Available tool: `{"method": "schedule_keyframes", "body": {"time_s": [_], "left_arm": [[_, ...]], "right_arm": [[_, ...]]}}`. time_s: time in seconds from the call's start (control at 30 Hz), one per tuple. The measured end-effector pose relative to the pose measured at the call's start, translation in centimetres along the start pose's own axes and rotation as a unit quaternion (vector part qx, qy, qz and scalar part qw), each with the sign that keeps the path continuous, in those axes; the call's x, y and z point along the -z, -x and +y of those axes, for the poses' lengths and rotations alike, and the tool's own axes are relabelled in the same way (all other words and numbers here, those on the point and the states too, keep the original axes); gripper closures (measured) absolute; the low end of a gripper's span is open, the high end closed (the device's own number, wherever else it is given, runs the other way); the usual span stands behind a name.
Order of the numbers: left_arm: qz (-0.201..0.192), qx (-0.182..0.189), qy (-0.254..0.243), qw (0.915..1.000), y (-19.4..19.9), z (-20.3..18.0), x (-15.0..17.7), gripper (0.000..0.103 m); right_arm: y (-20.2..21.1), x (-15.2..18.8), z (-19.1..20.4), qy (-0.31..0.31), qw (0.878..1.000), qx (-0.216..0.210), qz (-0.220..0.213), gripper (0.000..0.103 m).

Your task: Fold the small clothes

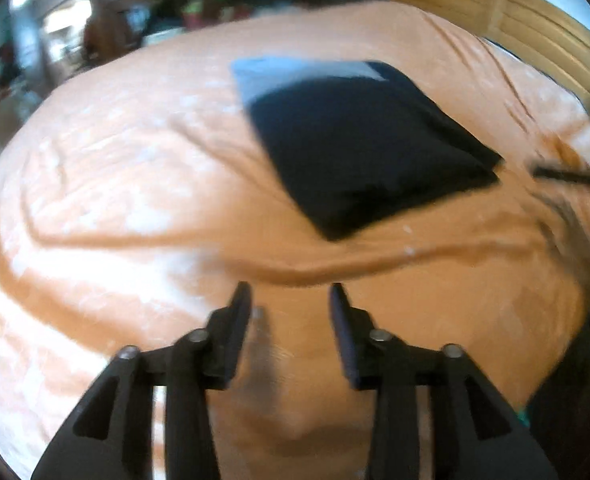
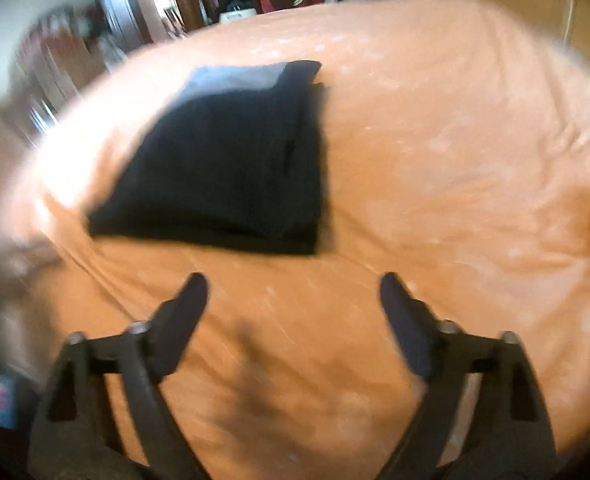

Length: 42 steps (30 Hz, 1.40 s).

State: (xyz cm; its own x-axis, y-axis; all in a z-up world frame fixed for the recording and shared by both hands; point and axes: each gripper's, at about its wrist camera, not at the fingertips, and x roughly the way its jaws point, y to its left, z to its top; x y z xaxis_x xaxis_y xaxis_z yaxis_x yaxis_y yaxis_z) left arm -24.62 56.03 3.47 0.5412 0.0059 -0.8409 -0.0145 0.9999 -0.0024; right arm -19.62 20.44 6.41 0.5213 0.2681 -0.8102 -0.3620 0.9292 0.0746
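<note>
A dark navy garment (image 1: 359,140) lies folded into a compact rectangle on the orange bed sheet (image 1: 115,184), with a lighter blue-grey band along its far edge. My left gripper (image 1: 291,294) hovers open over bare sheet, nearer than the garment and holding nothing. In the right wrist view the same folded garment (image 2: 231,164) lies ahead and to the left. My right gripper (image 2: 293,284) is wide open above the sheet (image 2: 455,184), short of the garment's near edge and apart from it. Both views are motion-blurred.
The sheet is wrinkled, with long creases running across it. A wooden headboard (image 1: 507,12) stands at the far right. Cluttered shelves and furniture (image 2: 143,4) lie beyond the bed's far edge. Part of the other gripper (image 1: 575,176) shows at the right edge.
</note>
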Motion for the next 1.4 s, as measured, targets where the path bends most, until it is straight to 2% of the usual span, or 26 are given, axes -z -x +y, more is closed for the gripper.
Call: {"method": "schedule_keyframes", "body": {"time_s": [0.07,0.13,0.2,0.3,0.33,0.43,0.6,0.77,1.13,1.4], "left_arm": [[0.028,0.004,0.014,0.9995,-2.0,-0.2,0.4,0.041],[0.028,0.0,0.029,0.9992,-3.0,0.0,1.1,0.037],[0.028,-0.001,0.044,0.9986,-3.0,0.2,1.1,0.033],[0.034,-0.009,0.063,0.9974,-3.4,0.6,1.1,0.011],[0.038,-0.016,0.07,0.9967,-3.8,1.0,1.0,0.0],[0.039,-0.004,0.085,0.9956,-4.5,1.5,0.2,0.0],[0.022,-0.008,0.114,0.9932,-5.1,2.1,-0.4,0.0],[0.033,-0.015,0.131,0.9907,-5.4,2.3,-0.9,0.0],[-0.012,-0.022,0.112,0.9934,-6.1,2.0,-0.2,0.0],[-0.023,-0.028,0.106,0.9937,-6.2,1.8,-0.1,0.0]], "right_arm": [[-0.9,1.5,0.8,0.015,0.999,0.035,0.015,0.012],[-1.9,2.8,1.0,0.012,0.998,0.047,0.042,0.012],[-2.4,3.9,0.8,0.006,0.998,0.049,0.048,0.003],[-2.1,4.3,0.4,-0.009,0.998,0.043,0.042,0.0],[-2.0,4.5,0.3,-0.015,0.998,0.04,0.041,0.0],[-2.4,4.8,0.3,-0.009,0.999,0.043,0.031,0.0],[-2.4,5.2,0.9,-0.008,0.999,0.045,0.017,0.0],[-2.3,5.0,1.4,-0.005,0.999,0.049,0.011,0.0],[-2.3,5.4,2.0,-0.003,0.999,0.051,0.003,0.0],[-2.8,5.2,1.6,-0.006,0.999,0.037,0.007,0.0]]}}
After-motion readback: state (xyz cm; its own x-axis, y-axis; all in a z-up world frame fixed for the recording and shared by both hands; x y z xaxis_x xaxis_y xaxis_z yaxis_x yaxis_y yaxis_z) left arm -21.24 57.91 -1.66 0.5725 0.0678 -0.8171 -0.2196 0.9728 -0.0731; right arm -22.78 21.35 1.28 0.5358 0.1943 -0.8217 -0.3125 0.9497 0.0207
